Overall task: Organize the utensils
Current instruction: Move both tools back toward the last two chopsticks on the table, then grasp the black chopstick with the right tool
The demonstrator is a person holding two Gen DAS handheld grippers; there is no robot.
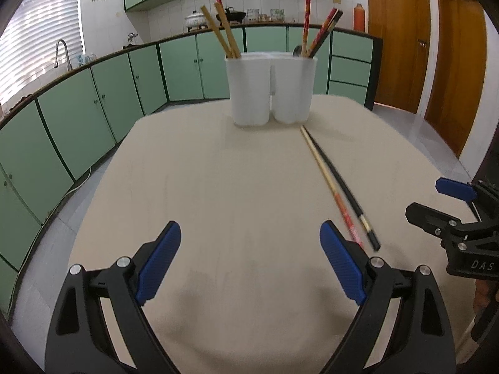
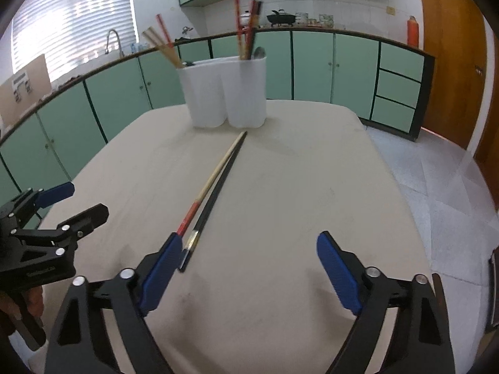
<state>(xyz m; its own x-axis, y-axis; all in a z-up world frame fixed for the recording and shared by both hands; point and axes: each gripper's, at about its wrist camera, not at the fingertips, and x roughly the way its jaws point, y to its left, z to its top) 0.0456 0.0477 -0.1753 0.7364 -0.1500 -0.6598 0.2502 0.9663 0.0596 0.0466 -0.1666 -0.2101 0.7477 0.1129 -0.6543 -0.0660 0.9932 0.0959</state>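
On the beige tabletop lie a pale wooden chopstick with a red end and a black chopstick, just before the white plastic two-part holder. My left hand-held gripper and right hand-held gripper are both spread wide, gripping nothing.

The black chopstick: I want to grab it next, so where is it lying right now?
The black chopstick lies on the table beside the red-and-cream chopstick, tips toward the white holder, its near end by the right gripper's left finger.
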